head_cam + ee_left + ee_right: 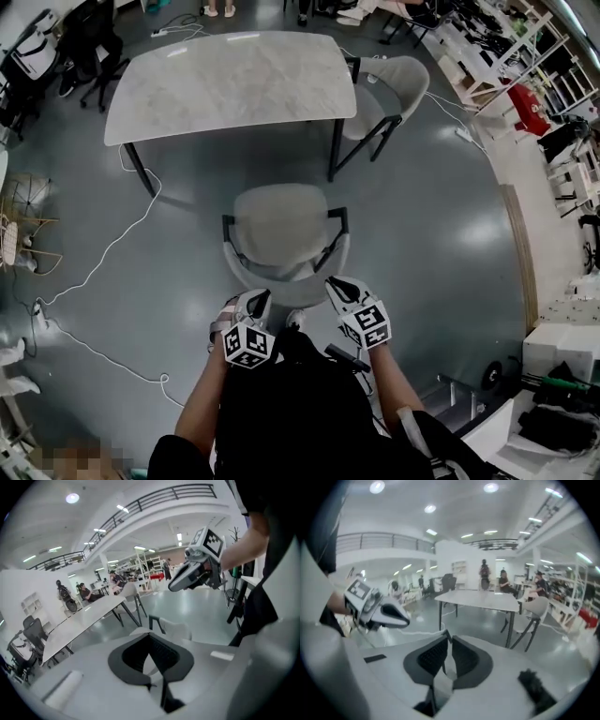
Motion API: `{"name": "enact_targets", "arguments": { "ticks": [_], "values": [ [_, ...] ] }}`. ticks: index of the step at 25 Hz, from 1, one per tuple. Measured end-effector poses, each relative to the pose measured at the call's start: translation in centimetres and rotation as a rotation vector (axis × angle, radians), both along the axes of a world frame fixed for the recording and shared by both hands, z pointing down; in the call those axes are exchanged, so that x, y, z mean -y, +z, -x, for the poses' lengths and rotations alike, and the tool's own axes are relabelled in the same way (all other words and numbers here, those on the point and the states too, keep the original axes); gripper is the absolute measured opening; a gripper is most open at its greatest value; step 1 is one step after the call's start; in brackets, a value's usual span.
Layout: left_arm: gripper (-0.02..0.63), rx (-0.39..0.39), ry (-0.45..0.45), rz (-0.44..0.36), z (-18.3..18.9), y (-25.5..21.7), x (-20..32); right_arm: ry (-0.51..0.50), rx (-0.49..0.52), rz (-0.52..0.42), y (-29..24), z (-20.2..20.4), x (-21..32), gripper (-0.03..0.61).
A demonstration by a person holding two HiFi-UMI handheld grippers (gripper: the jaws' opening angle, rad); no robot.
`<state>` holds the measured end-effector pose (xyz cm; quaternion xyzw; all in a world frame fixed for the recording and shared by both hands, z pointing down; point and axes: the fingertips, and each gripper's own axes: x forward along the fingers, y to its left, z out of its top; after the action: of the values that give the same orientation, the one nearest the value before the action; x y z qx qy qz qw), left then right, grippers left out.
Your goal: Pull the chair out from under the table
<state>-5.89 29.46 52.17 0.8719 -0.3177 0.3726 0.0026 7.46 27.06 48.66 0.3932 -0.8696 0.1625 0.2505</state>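
On the grey floor (pixel 450 234) the beige chair (pixel 281 230) stands clear of the marble table's (pixel 230 84) near edge, so best draw the left gripper (pixel 255 302), jaws together and empty, and the right gripper (pixel 339 287), jaws closing on nothing, back without nudging it.

Chair (pixel 286 234) before the table (pixel 230 84), apart; second chair (pixel 394 89) at its right end.

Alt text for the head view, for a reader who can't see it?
A beige chair stands clear of the grey table, facing it. Behind its backrest, both hand-held grippers hover empty: the left gripper shut, the right gripper with jaws closing on nothing.
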Motion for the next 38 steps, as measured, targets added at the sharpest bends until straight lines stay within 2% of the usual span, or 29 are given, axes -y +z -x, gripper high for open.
{"name": "enact_targets", "arguments": {
  "ticks": [1, 3, 6, 8, 9, 14, 20, 38],
  "values": [
    [0.011, -0.045, -0.028, -0.027, -0.2, -1.4, 0.2, 0.058, 0.057, -0.017, -1.4, -0.2, 0.5, 0.038],
    [0.009, -0.144, -0.105, -0.091, -0.1, -4.5, 0.7, 0.130, 0.108, -0.083, -4.1, -0.4, 0.9, 0.024],
    [0.009, -0.368, -0.229, -0.186, 0.9, -10.2, 1.2, 0.194, 0.163, -0.204, -8.2, 0.0, 0.9, 0.017],
    [0.009, -0.519, -0.275, -0.223, 1.5, -13.2, 1.1, 0.225, 0.167, -0.247, -9.1, 0.6, 0.6, 0.017],
    [0.008, -0.550, -0.292, -0.235, 1.6, -13.8, 0.9, 0.240, 0.162, -0.250, -9.0, 0.8, 0.4, 0.017],
    [0.008, -0.524, -0.317, -0.259, 1.6, -13.8, 0.3, 0.282, 0.180, -0.216, -8.0, 1.7, -1.1, 0.016],
    [0.008, -0.538, -0.342, -0.250, 2.0, -13.7, 0.7, 0.281, 0.175, -0.234, -8.5, 2.3, -1.4, 0.015],
    [0.008, -0.530, -0.329, -0.245, 2.2, -13.5, 2.0, 0.318, 0.167, -0.298, -10.4, 2.1, -0.3, 0.015]
  ]
}}
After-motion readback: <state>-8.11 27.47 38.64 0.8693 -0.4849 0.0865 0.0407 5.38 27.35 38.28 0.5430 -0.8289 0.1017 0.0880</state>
